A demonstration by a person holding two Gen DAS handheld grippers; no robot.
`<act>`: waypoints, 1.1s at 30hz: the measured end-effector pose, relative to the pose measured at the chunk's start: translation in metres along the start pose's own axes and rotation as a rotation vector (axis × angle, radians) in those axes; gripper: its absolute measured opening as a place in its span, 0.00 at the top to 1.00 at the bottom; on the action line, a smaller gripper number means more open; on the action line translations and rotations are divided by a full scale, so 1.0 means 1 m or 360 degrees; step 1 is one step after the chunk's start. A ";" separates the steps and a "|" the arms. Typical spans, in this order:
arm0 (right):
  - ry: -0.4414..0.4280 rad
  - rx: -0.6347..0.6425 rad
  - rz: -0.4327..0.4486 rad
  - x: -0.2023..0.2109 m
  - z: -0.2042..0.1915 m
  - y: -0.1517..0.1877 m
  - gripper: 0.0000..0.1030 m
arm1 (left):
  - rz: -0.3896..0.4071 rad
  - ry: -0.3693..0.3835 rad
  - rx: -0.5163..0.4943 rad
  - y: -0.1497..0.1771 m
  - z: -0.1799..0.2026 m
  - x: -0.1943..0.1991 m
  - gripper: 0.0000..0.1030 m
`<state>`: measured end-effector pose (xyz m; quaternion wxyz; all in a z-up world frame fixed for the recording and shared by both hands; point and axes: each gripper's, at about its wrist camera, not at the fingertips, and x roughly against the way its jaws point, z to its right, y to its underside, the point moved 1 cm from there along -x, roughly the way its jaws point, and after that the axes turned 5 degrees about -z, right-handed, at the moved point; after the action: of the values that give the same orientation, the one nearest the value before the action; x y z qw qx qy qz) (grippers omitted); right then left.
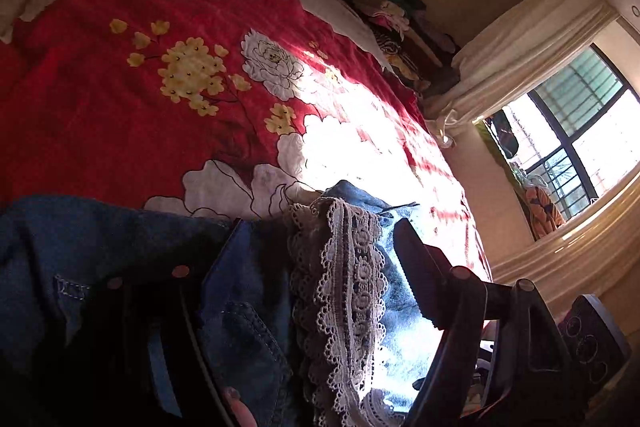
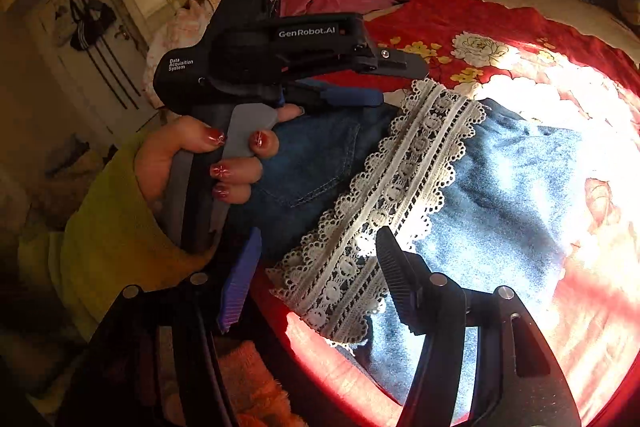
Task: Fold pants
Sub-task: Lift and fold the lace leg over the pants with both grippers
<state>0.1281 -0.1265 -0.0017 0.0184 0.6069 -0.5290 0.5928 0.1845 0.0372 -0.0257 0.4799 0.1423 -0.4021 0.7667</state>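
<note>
Red flowered bedspread (image 1: 120, 127) holds folded jeans (image 2: 500, 187); both the left gripper (image 2: 384, 79) and the right gripper (image 2: 316, 279) are released, so probably only smoothing remains.

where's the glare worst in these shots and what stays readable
Left wrist view: sunlight blows out the red bedspread beside the jeans; lower left falls into shadow. Right wrist view: the bedspread's right side washes out; the lace trim stays crisp.

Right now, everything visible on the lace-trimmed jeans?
The jeans are blue denim, folded into a compact bundle on the red floral bedspread, partly in bright sunlight. A stitched back pocket shows on the darker part. A wide band of white lace trim runs diagonally across the top. Neither pair of tongs grips them.
</note>
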 end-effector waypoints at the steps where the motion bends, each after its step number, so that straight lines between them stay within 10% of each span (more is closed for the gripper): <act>1: 0.0043 -0.0026 0.0034 0.008 0.011 0.000 0.36 | -0.0001 -0.0012 -0.0008 0.001 0.001 0.000 0.35; 9: 0.0216 -0.0502 0.0164 0.044 0.120 0.000 0.35 | -0.0040 -0.0059 -0.0033 0.001 0.006 -0.008 0.34; 21: -0.0129 -0.0709 0.0022 -0.005 0.167 -0.015 0.34 | -0.0109 -0.0102 -0.0025 -0.008 0.012 -0.031 0.37; 22: -0.0148 -0.0687 0.0034 -0.005 0.165 -0.015 0.44 | -0.0116 -0.0119 -0.0035 -0.007 0.013 -0.033 0.55; 26: -0.0165 -0.0582 0.0130 0.009 0.149 -0.017 0.83 | -0.0114 -0.0116 -0.0008 -0.004 0.012 -0.033 0.73; 33: 0.0119 -0.0450 0.0113 0.012 0.142 -0.030 0.84 | -0.0020 -0.0175 -0.0062 -0.015 0.015 -0.026 0.81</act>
<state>0.2442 -0.2134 -0.0171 0.1023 0.5567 -0.6273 0.5349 0.2075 0.0133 -0.0247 0.4645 0.1775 -0.4418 0.7467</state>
